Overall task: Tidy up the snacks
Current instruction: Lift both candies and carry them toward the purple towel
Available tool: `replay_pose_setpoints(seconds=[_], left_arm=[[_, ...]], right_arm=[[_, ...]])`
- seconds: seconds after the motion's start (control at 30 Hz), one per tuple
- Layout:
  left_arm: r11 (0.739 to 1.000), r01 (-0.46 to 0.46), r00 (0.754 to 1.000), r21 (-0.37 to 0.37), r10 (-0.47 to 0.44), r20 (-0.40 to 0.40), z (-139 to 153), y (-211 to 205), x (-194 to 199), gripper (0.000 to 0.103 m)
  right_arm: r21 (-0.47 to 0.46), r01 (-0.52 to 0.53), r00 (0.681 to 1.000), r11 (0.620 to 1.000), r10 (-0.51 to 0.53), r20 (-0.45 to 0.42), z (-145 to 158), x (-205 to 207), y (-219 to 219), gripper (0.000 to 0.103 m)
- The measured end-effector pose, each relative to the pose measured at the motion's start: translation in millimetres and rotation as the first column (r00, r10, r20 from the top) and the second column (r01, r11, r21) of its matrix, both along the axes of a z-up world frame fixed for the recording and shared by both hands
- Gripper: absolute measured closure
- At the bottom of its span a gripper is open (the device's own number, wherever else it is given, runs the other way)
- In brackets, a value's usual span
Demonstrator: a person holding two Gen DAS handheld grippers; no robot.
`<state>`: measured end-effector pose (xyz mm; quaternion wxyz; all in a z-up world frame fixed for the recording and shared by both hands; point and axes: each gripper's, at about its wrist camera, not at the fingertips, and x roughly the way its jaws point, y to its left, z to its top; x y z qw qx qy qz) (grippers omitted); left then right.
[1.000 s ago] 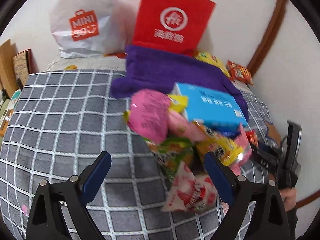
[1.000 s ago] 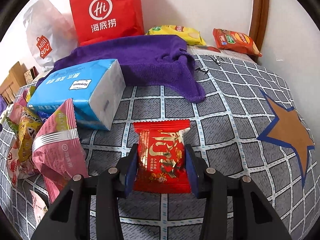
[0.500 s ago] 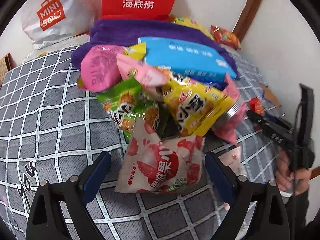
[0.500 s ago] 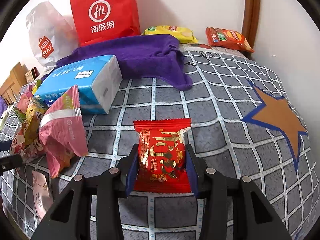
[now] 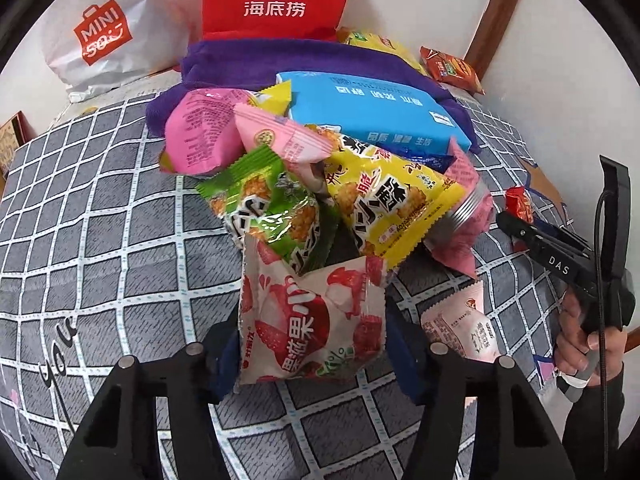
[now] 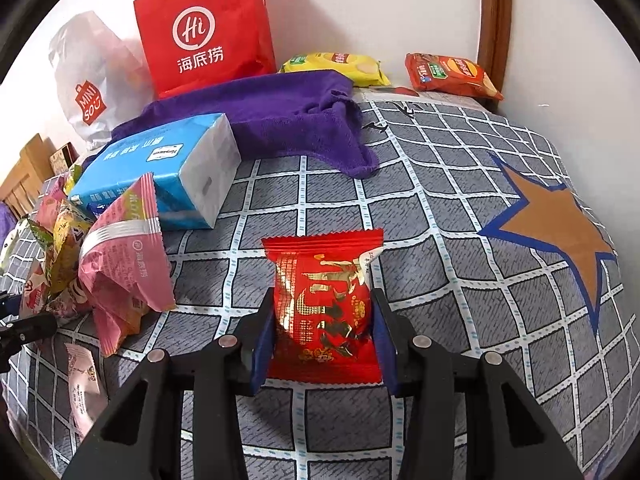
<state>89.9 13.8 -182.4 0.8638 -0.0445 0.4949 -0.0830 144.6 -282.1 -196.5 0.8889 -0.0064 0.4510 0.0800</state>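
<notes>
My left gripper (image 5: 310,354) is shut on a white-and-red strawberry snack packet (image 5: 308,324) at the front of a snack pile. Behind it lie a green packet (image 5: 268,208), a yellow packet (image 5: 390,204) and pink packets (image 5: 200,136). My right gripper (image 6: 324,340) is shut on a red snack packet (image 6: 322,308) just above the grey checked cloth (image 6: 460,280). The right gripper also shows in the left wrist view (image 5: 520,220), to the right of the pile.
A blue tissue pack (image 6: 160,172) and a purple towel (image 6: 272,116) lie behind the pile. A red paper bag (image 6: 204,32) and a white Miniso bag (image 6: 92,84) stand at the wall. Yellow (image 6: 336,66) and red (image 6: 452,76) chip bags lie at the back right.
My left gripper moved forward to the pile and closed on the strawberry packet. My right gripper, still holding the red packet, shifted slightly back from the tissue pack.
</notes>
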Motion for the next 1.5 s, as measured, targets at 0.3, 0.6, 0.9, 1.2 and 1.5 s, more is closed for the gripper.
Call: replay_pose_setpoints(seconds=[0.3,0.6,0.9,1.2,1.5], left_arm=[[1.000,-0.003,0.999,-0.025,0.004,0.035,25.8,3.5,-7.5,0.043],[0.998,-0.003,0.997,-0.055,0.008,0.082,59.8,-3.9,1.3,0.043],[0.997,-0.012,0.992,-0.077,0.021,0.125,94.1,-3.2,33.2,0.043],[0.998,-0.013,0.985,-0.069,0.025,0.172,124.8,1.5,74.0,0.043],[0.998,-0.010,0.981,-0.067,0.023,0.190,132.7,8.3,115.4,0.043]], right_arm=[[0.062,-0.004,1.000,0.998,0.004,0.011,24.9,-18.2,5.0,0.061],[0.086,-0.067,0.996,0.994,0.062,0.061,76.3,-28.5,27.4,0.061],[0.081,-0.132,0.985,0.988,0.122,0.118,119.2,-10.0,61.7,0.061],[0.053,-0.117,0.986,0.992,0.110,0.128,139.2,40.1,81.8,0.061],[0.039,-0.106,0.987,0.994,0.100,0.126,141.9,86.1,96.9,0.061]])
